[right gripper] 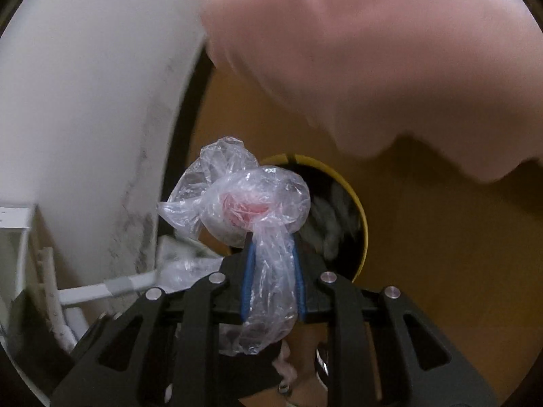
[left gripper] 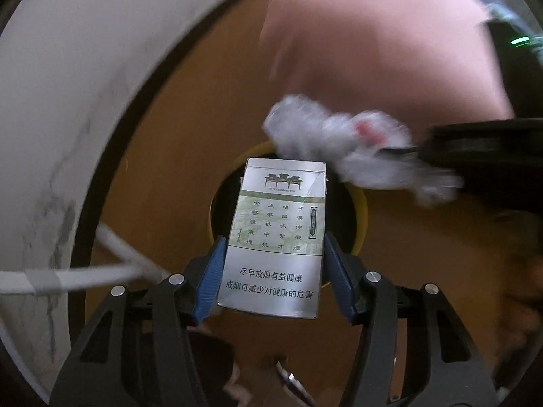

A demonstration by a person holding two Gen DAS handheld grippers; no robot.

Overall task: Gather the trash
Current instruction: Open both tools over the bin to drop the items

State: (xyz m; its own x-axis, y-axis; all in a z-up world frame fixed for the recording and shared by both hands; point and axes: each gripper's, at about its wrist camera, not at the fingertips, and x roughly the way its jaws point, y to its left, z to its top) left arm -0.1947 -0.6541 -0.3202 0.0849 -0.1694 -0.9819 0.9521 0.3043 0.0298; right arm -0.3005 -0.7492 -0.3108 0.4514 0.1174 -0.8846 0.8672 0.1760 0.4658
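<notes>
My left gripper [left gripper: 275, 247] is shut on a silver and green cigarette pack [left gripper: 276, 234], held upright above a yellow-rimmed trash bin [left gripper: 359, 217] on the floor. My right gripper [right gripper: 273, 254] is shut on a crumpled clear plastic bag [right gripper: 244, 200] with something pink inside, held over the left part of the same bin [right gripper: 359, 217], which holds some crumpled trash. In the left wrist view the right gripper [left gripper: 417, 149] comes in from the right with the blurred bag [left gripper: 339, 135] just above the pack.
A white round table edge [left gripper: 68, 101] curves along the left, also in the right wrist view [right gripper: 85, 118]. A pink garment [right gripper: 373, 51] hangs at the upper right. White pipes [right gripper: 101, 291] lie at the lower left. The floor [left gripper: 424, 254] is brown.
</notes>
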